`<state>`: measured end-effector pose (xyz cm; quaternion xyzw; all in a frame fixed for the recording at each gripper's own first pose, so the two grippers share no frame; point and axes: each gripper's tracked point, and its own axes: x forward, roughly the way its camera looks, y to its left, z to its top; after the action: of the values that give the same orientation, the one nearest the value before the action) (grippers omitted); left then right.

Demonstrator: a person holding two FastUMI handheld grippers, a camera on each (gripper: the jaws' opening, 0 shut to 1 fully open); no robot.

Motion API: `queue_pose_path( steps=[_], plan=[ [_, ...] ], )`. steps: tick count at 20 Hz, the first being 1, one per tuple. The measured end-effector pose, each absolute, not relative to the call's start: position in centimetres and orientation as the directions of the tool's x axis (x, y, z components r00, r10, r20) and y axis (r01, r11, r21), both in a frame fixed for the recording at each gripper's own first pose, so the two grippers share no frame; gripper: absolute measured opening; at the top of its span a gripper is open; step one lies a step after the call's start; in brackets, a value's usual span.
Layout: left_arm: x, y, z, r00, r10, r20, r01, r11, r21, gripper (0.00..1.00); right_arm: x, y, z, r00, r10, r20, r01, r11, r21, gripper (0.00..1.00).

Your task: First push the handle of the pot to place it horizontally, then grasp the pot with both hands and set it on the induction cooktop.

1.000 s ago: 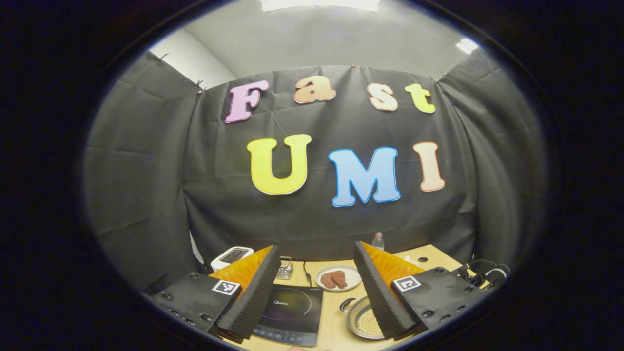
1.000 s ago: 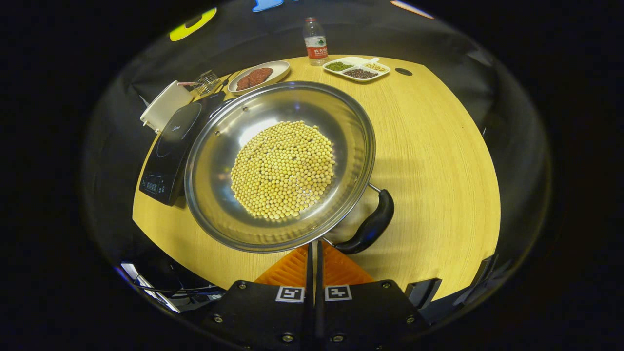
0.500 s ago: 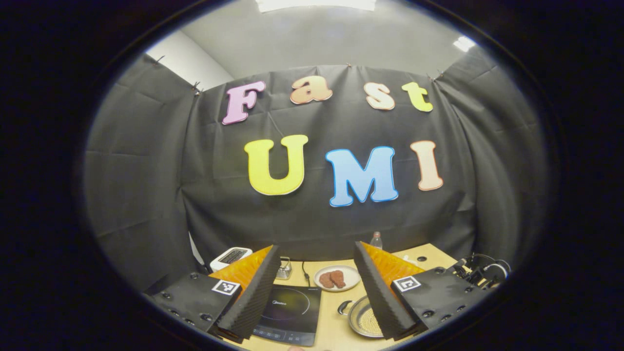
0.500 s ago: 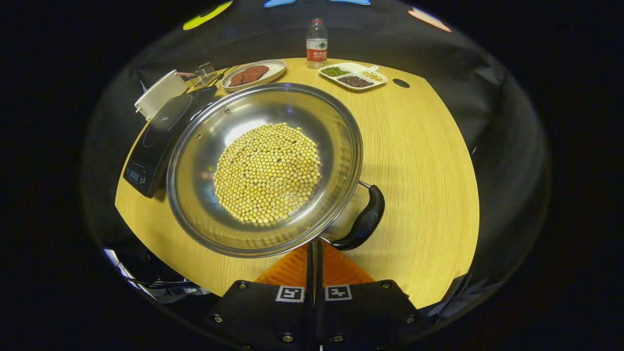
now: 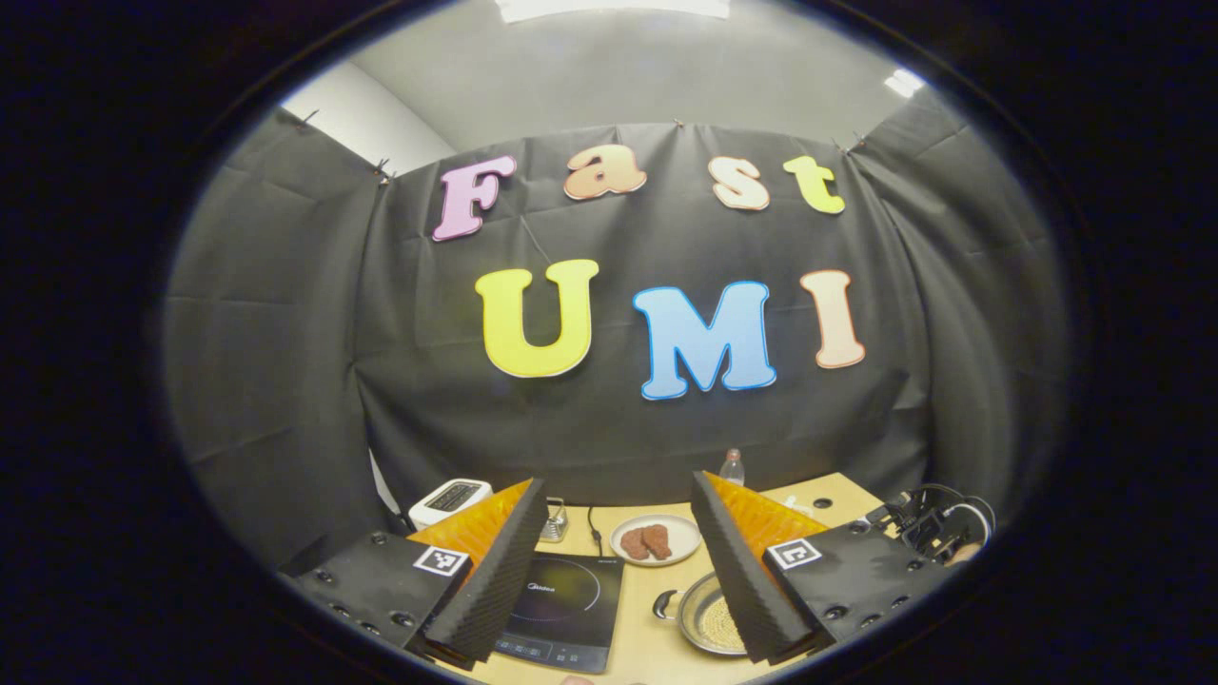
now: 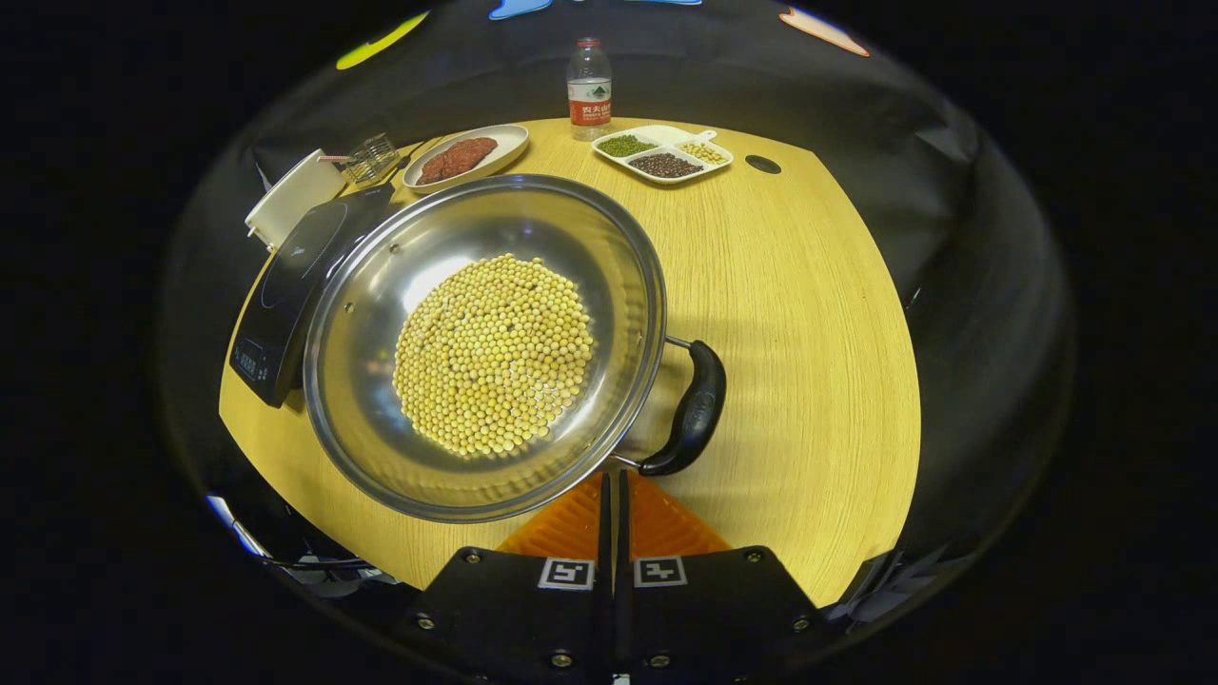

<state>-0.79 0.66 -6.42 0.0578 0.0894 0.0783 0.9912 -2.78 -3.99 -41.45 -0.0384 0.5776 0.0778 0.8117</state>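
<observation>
While the right hand-held gripper sits clenched, its two fingers pressed together just below the pot's rim, the pot rests on the worktop, its left edge overlapping the induction cooktop. The steel bowl holds a bed of yellow beans. Its black handle juts from the right side of the rim; the grip's long axis runs from near the gripper up and away toward the far edge of the worktop. Whether the fingers touch the rim cannot be told. Behind stand a plate of meat, a divided dish and a bottle. The left hand-held gripper is held released, fingers spread wide, above the cooktop and pot.
</observation>
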Motion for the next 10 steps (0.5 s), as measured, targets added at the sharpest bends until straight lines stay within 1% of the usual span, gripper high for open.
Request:
queue_pose_path(
  steps=[1,2,7,10],
  plan=[
    [-0.8,0.5,-6.4,0.971,0.167,-0.171,-0.146,0.981,0.132,0.92,-2.4,-4.2,-41.5,0.322,0.081,-0.943,-0.167,0.986,0.028,0.01],
    [-0.7,0.4,-6.5,0.971,0.168,-0.172,-0.146,0.980,0.134,1.00,-2.0,-4.6,-41.5,0.325,0.075,-0.943,-0.159,0.987,0.024,0.01],
    [-0.4,0.1,-7.5,0.966,0.177,-0.190,-0.154,0.979,0.132,1.00,-0.4,-6.0,-41.5,0.348,0.059,-0.936,-0.145,0.989,0.009,0.01],
    [-0.3,-0.2,-8.2,0.962,0.184,-0.202,-0.159,0.978,0.134,1.00,0.1,-6.3,-41.5,0.345,0.071,-0.936,-0.147,0.989,0.020,0.01]
  ],
)
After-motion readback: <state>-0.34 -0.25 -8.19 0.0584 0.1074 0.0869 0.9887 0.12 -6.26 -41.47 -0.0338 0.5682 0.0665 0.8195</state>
